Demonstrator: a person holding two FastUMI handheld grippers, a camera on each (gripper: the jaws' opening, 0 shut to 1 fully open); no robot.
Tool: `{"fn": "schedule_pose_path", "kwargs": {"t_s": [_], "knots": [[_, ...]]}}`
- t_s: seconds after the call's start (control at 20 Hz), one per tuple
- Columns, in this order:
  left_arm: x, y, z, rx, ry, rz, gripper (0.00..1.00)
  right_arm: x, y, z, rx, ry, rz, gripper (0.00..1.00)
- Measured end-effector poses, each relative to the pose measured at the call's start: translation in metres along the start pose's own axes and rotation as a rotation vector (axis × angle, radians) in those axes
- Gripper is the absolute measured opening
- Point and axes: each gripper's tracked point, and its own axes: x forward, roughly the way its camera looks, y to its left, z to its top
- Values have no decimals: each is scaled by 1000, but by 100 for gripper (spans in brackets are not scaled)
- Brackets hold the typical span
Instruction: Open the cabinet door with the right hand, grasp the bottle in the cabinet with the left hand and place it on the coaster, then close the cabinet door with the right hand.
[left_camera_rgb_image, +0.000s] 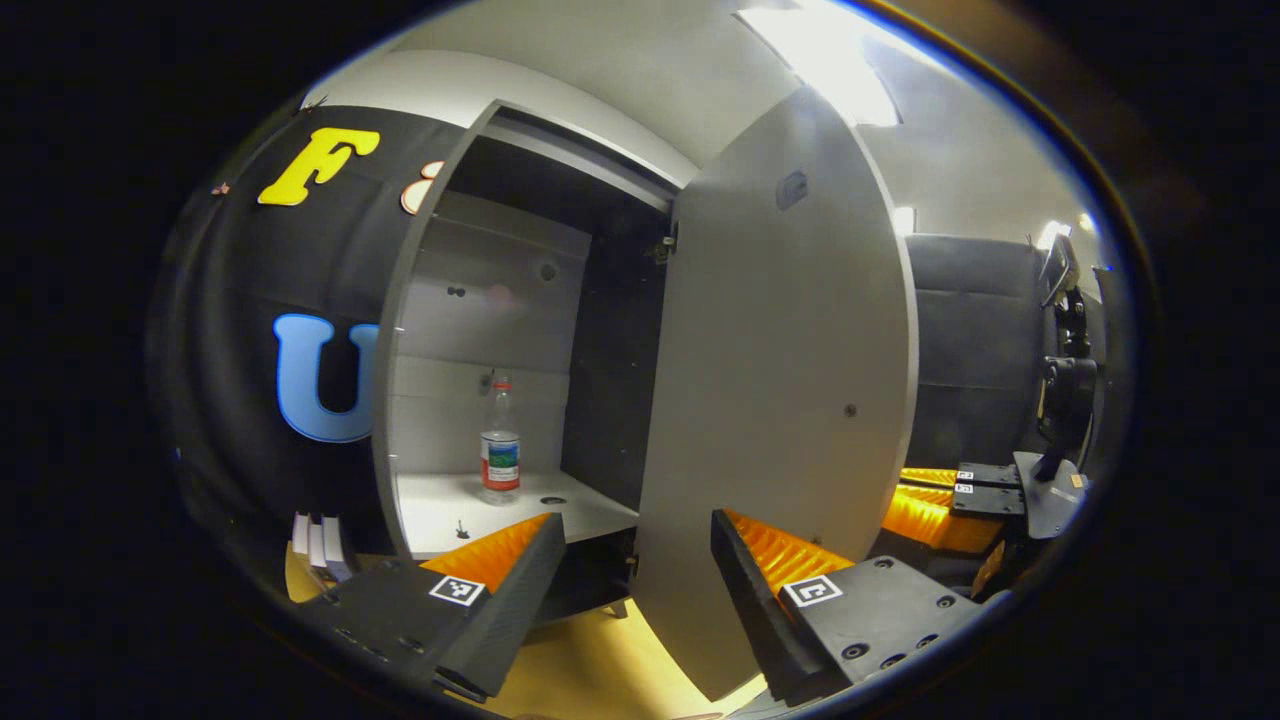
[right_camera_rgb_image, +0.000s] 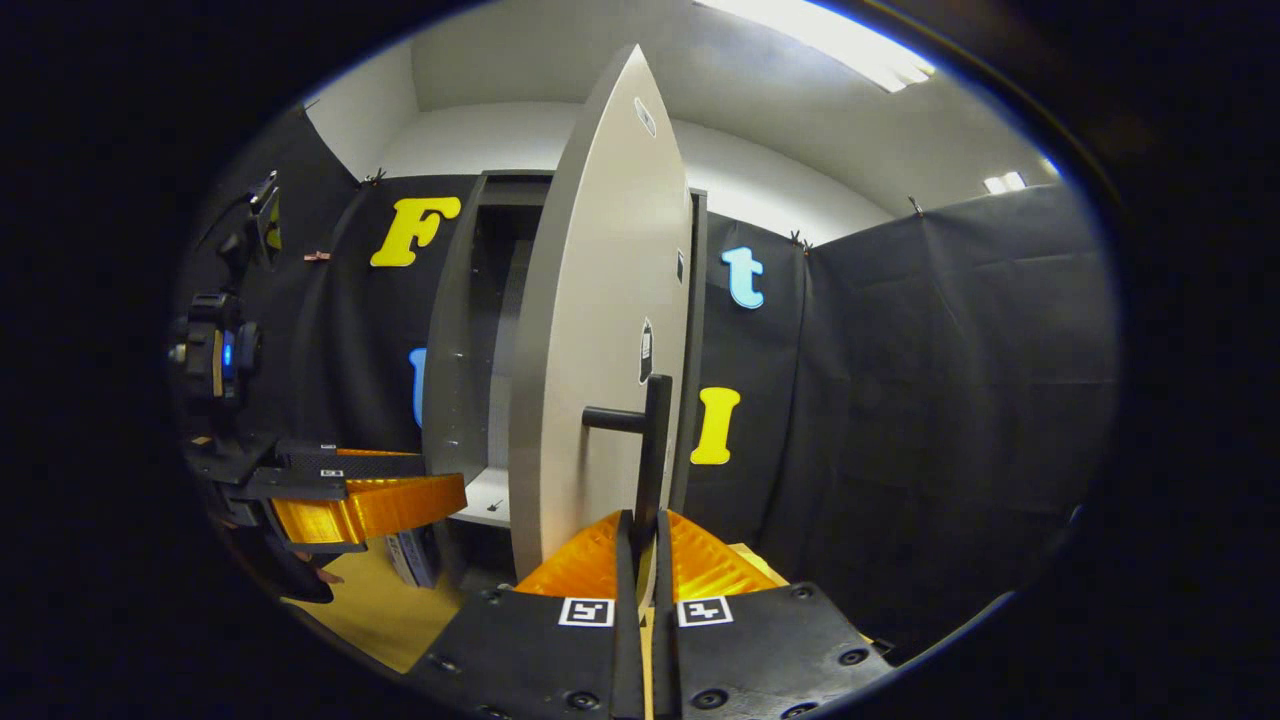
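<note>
The grey cabinet (left_camera_rgb_image: 480, 300) stands open. A clear bottle (left_camera_rgb_image: 500, 440) with a red cap and a coloured label stands upright on its white shelf (left_camera_rgb_image: 440, 510). My left gripper (left_camera_rgb_image: 635, 530) is open, in front of and below the shelf, some way short of the bottle. The door (left_camera_rgb_image: 790, 400) is swung out to its right. In the right gripper view the door (right_camera_rgb_image: 590, 330) shows almost edge-on, and my right gripper (right_camera_rgb_image: 645, 525) is shut on the lower end of its black bar handle (right_camera_rgb_image: 652, 440). The left gripper (right_camera_rgb_image: 440, 480) hovers before the opening.
Several books (left_camera_rgb_image: 320, 545) stand on the yellow-brown tabletop (left_camera_rgb_image: 600, 670) left of the cabinet base. The right gripper (left_camera_rgb_image: 900, 495) and its holder sit past the door's outer edge. Black cloth walls close in the booth on all sides.
</note>
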Motion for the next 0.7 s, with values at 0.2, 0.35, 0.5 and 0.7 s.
{"fn": "schedule_pose_path", "kwargs": {"t_s": [0.2,0.35,0.5,0.7], "knots": [[35,-22,-7,-6,12,-11,93,-1,-27,-1,-13,-3,34,8],[54,-33,-8,0,14,-1,93,-2,-45,-1,7,-4,83,8],[74,-42,-5,11,-4,19,93,4,-69,-4,58,5,120,8],[97,-42,-4,31,-19,69,93,6,-98,-2,24,-4,114,5]]}}
